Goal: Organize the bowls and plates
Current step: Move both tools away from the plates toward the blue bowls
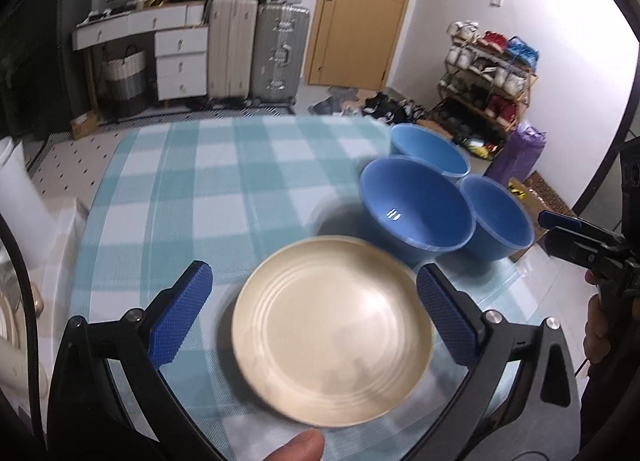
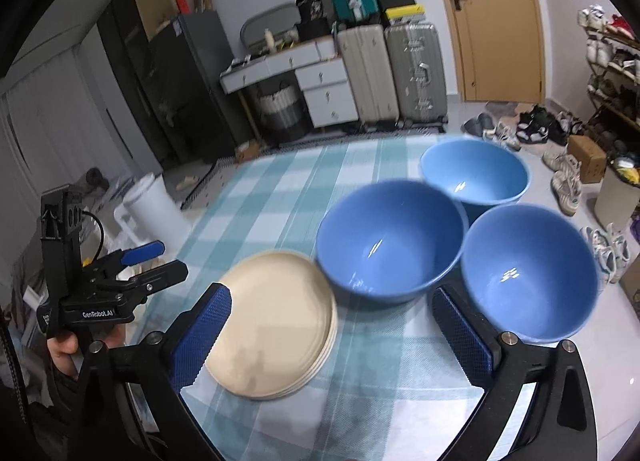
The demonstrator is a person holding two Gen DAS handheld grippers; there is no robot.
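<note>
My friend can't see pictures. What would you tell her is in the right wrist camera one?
Three blue bowls sit by a stack of cream plates on a checked tablecloth. The open right gripper hovers empty.

Bare cloth [image 1: 192, 189] left (bowls [image 1: 416, 209] right)

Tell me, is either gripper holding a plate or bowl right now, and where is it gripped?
Nothing is held. The left gripper is open above the cream plate stack, and the right gripper is open and empty near the blue bowls.
</note>
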